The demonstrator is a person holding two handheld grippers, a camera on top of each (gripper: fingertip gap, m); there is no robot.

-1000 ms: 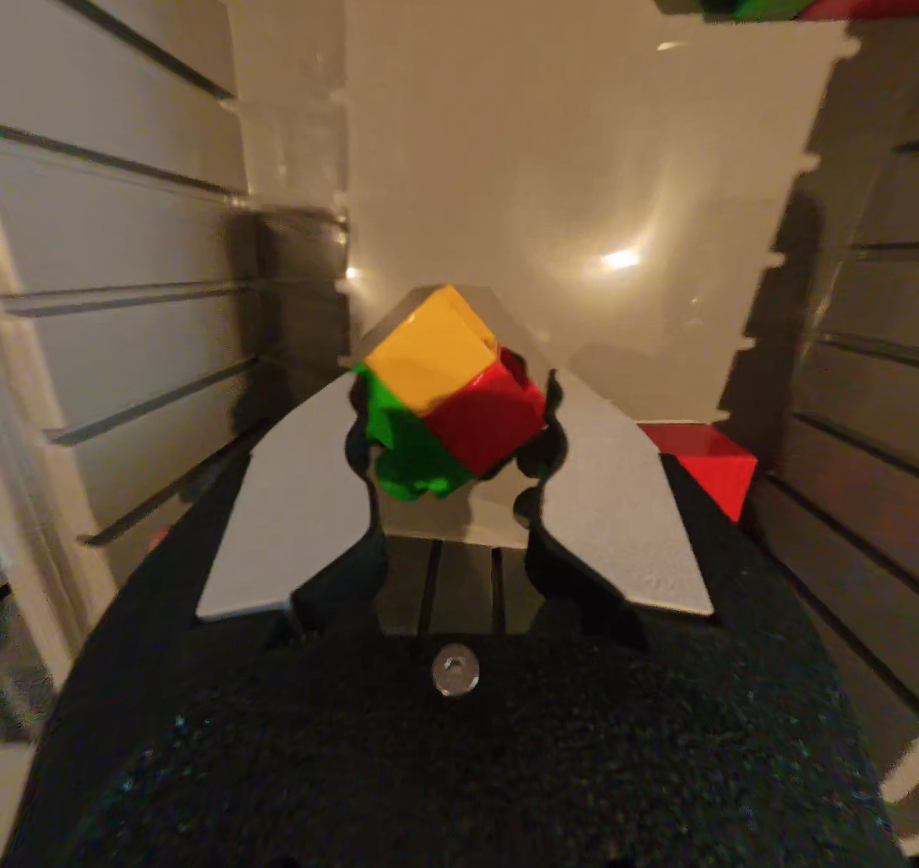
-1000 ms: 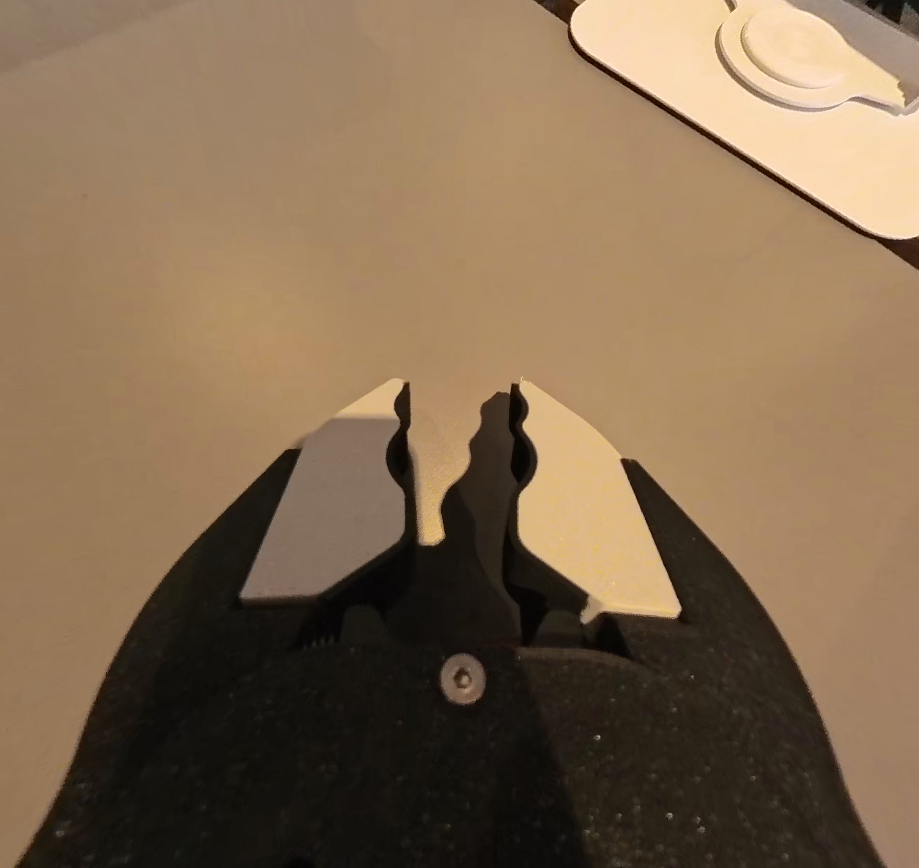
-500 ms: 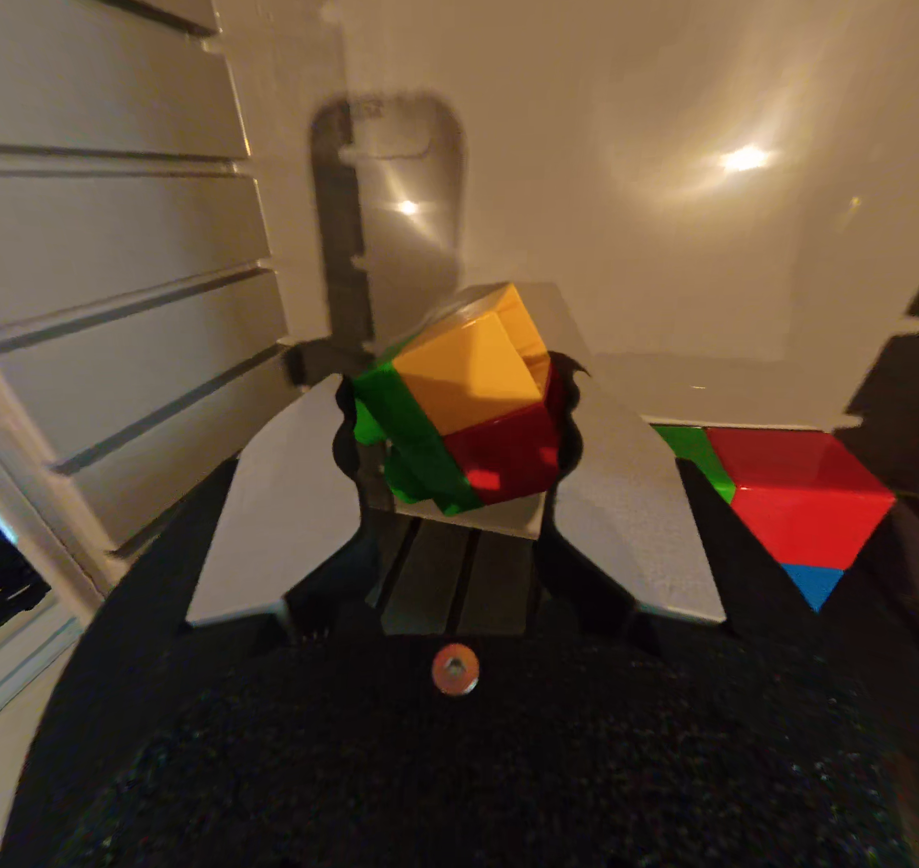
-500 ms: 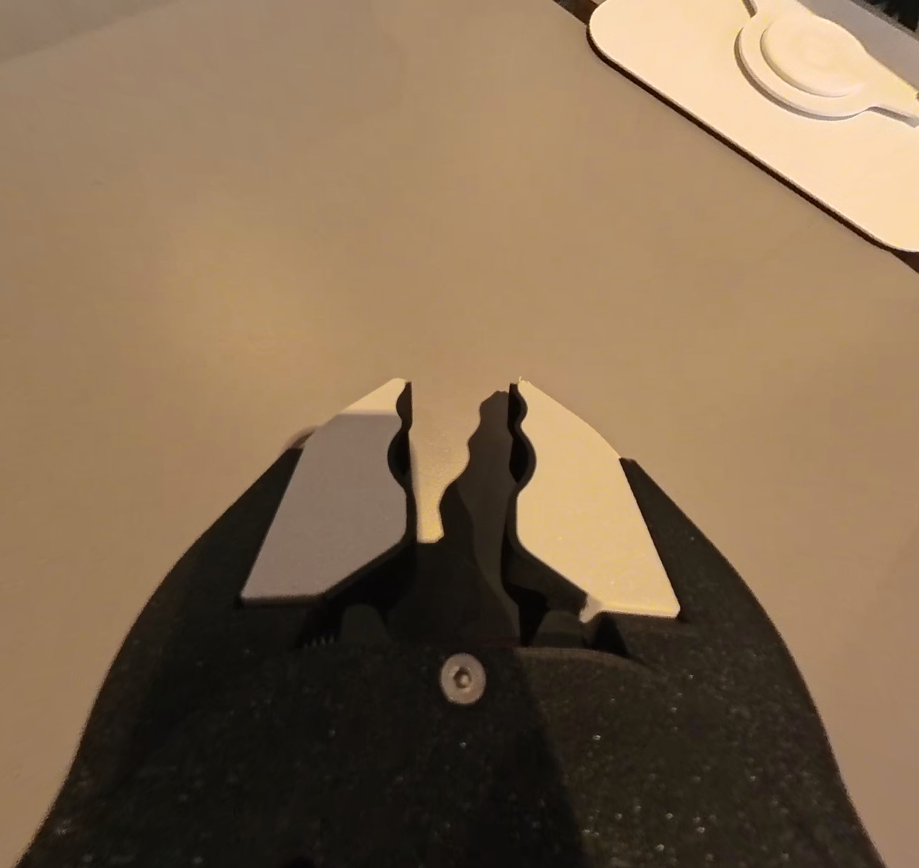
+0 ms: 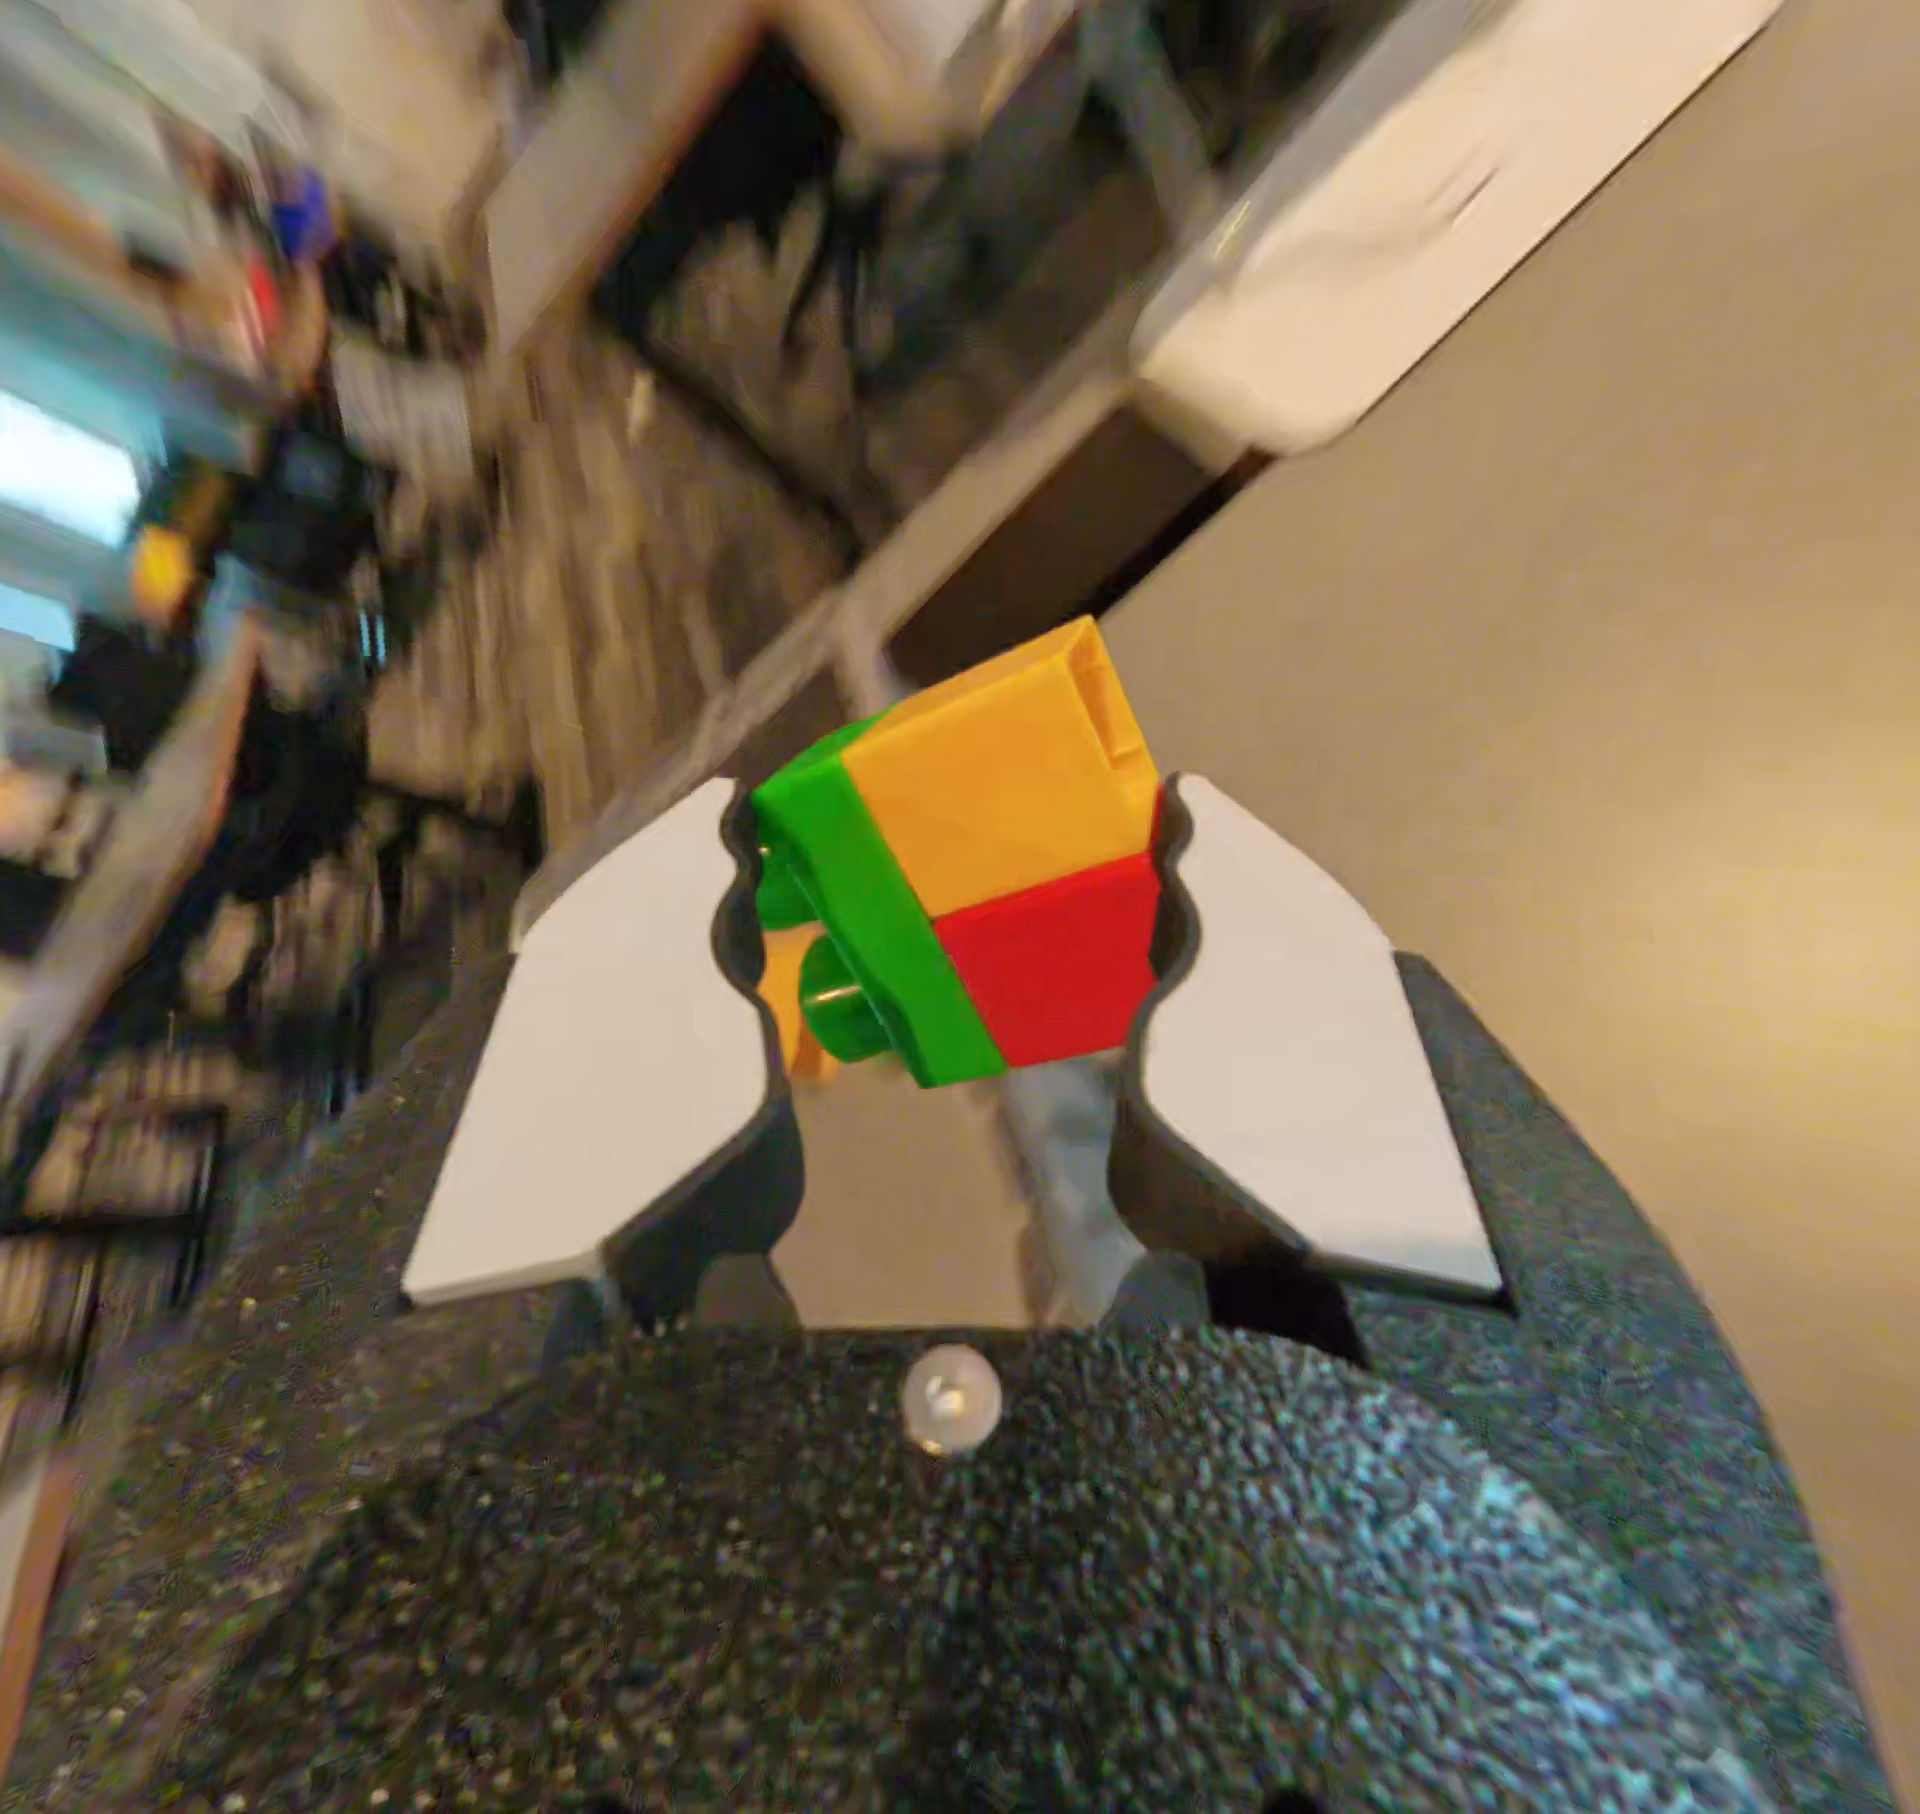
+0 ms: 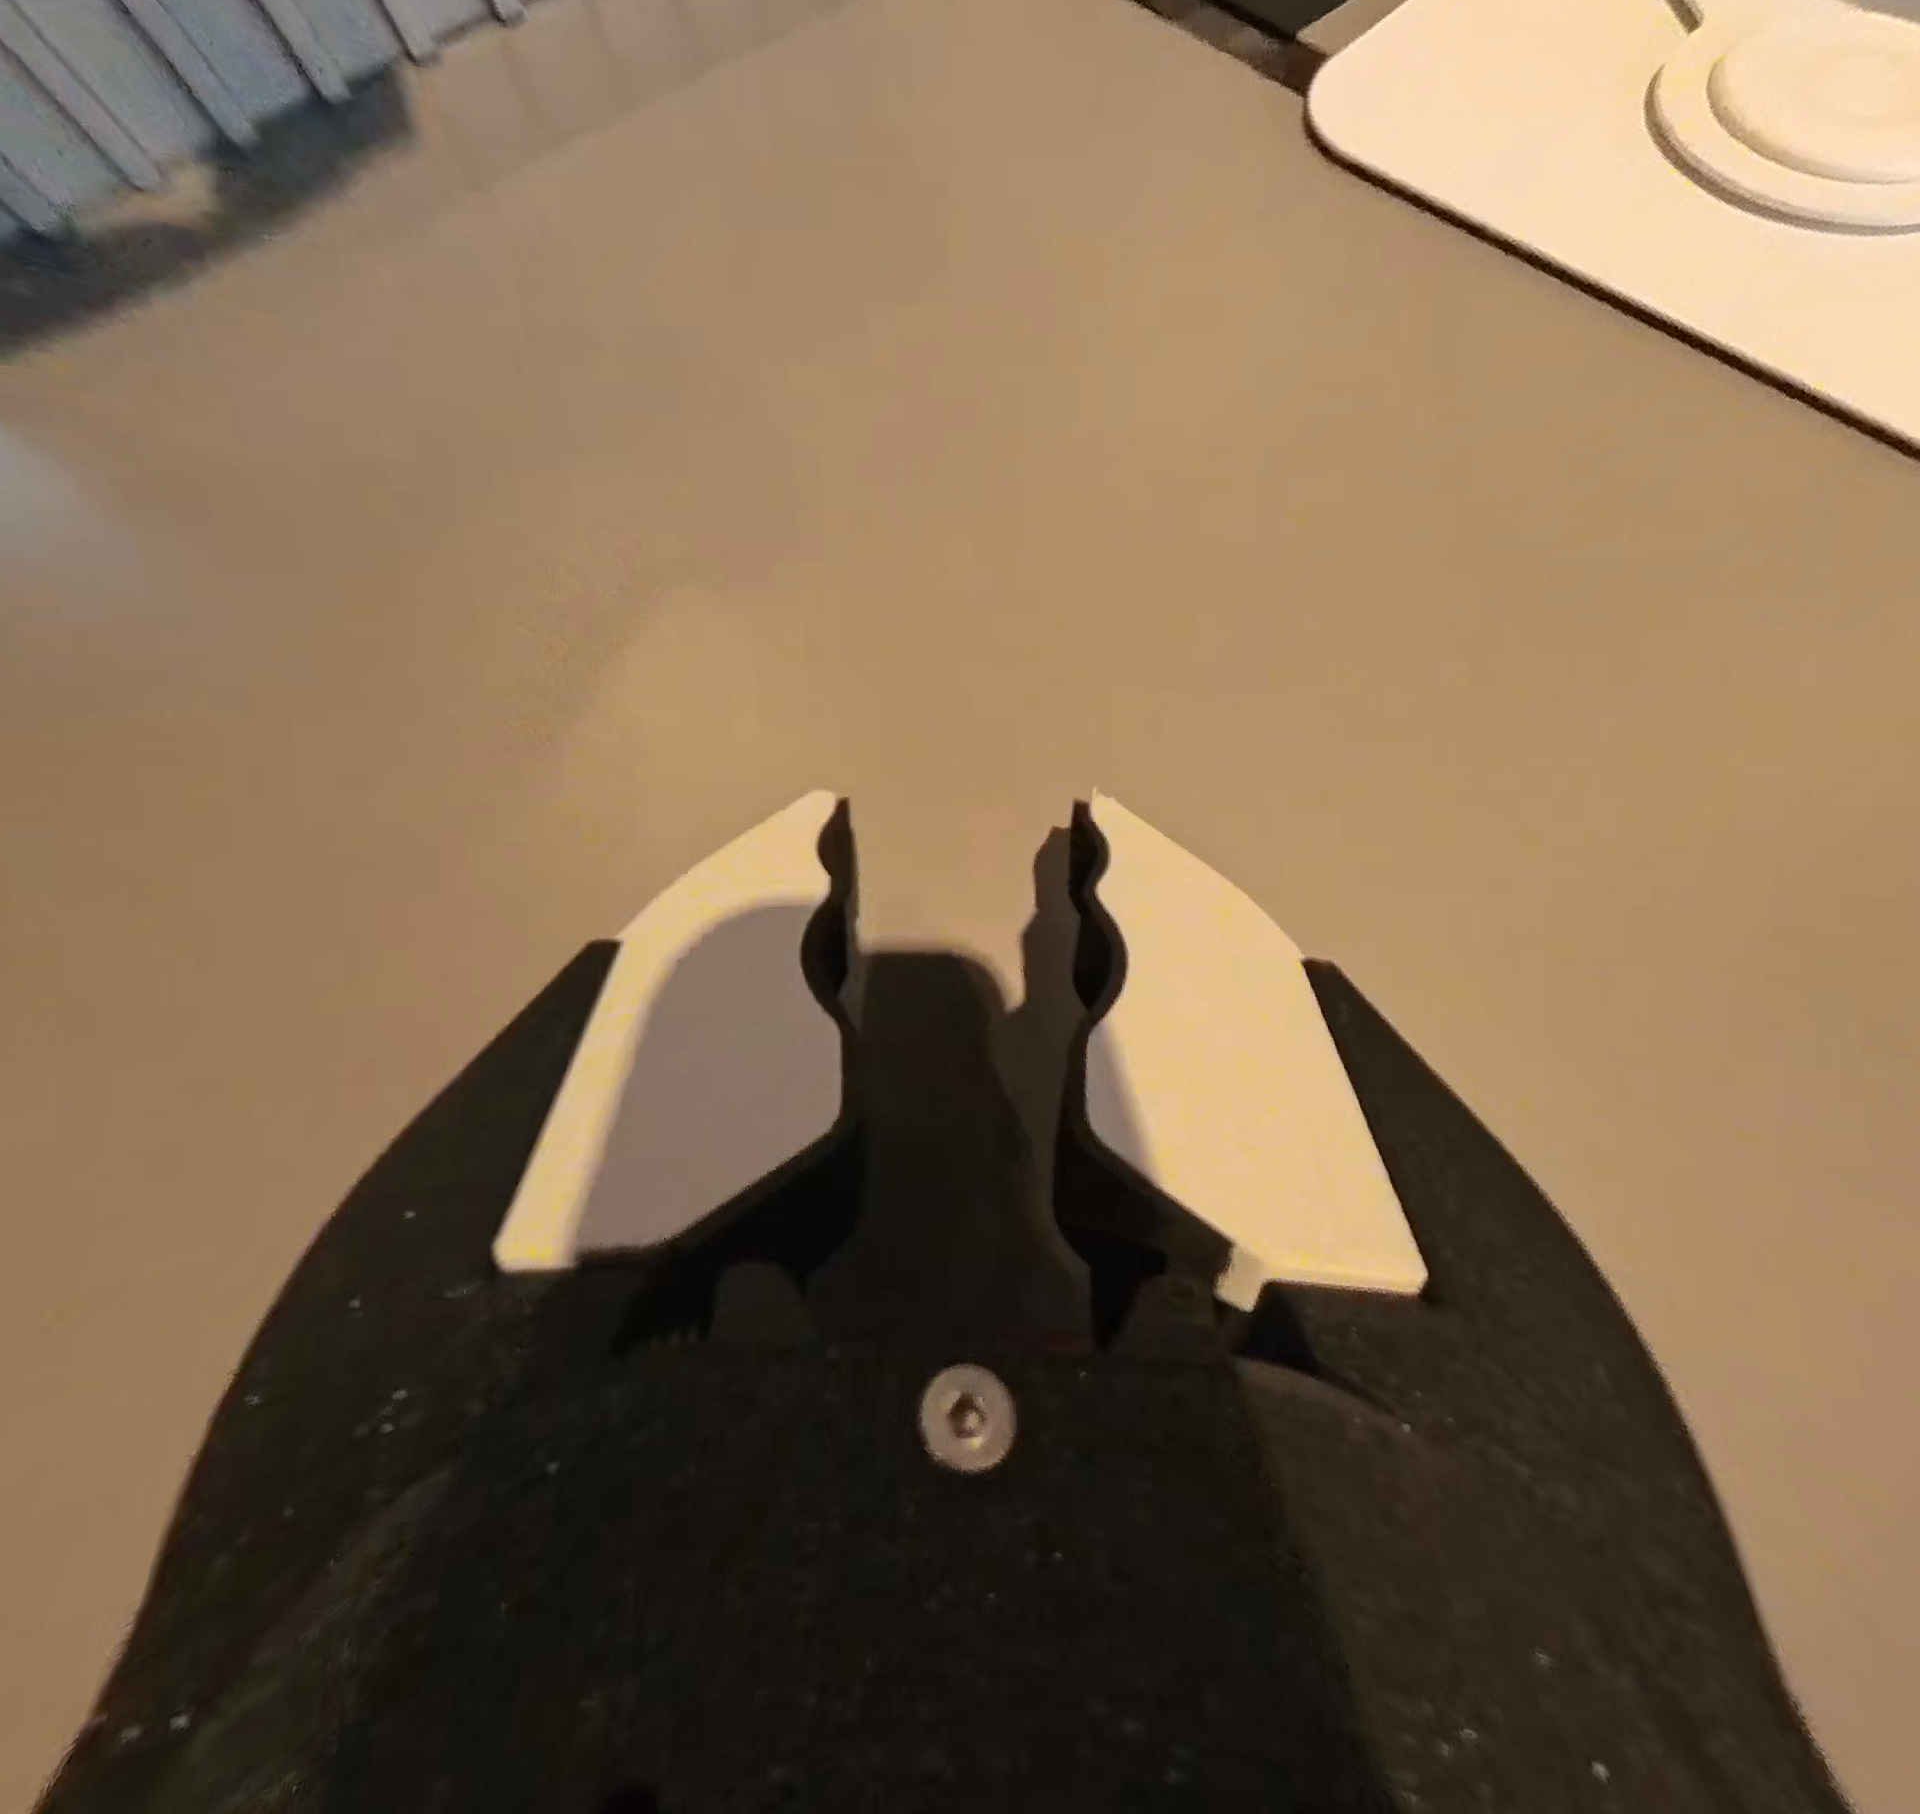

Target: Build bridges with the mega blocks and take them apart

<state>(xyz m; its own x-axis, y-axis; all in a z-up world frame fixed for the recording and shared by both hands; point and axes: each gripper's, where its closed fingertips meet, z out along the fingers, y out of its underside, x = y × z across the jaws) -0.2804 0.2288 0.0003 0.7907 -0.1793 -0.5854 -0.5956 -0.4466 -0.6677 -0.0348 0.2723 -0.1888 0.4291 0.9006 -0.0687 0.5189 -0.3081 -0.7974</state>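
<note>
Green-yellow-red block cluster in left tongs, unmarked

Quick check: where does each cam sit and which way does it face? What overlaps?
Left wrist view: on the left hand-held gripper, facing along its fingers, shut on the block cluster; blurred room beyond, tan table at right.
Right wrist view: on the right hand-held gripper, angled down at bare table; fingers apart, empty; white tray upper right.
Shared: only the tan table; neither shows the other gripper.
</note>
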